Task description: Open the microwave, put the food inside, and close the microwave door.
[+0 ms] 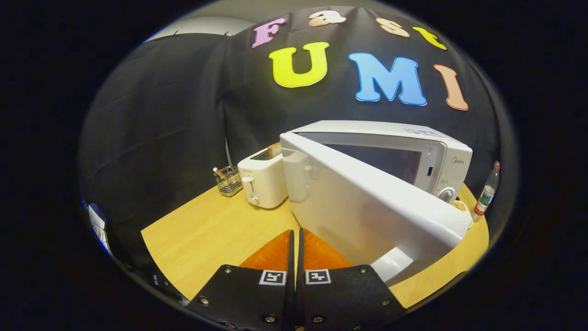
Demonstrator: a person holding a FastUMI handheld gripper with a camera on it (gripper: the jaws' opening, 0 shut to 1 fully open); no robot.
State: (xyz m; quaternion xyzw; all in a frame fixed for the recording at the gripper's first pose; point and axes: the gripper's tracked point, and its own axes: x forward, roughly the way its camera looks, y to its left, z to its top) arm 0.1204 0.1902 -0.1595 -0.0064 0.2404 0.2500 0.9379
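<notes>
A white microwave (441, 156) stands on the wooden table (206, 234). Its door (367, 202) is swung partly open toward me, hinged on the left, and its outer face runs just right of my fingers. Part of the dark cavity (386, 161) shows above the door's top edge. My gripper (296, 239) is shut, fingers pressed together with nothing between them, beside the near lower part of the door. A small bowl of food (460, 205) peeks out past the door's far end, below the microwave's dial.
A white toaster (262, 181) with a slice of bread in it stands left of the microwave, and a wire basket (228, 180) sits further left. A bottle (487, 191) stands on the table's right edge. Bare wood lies to the left of my fingers.
</notes>
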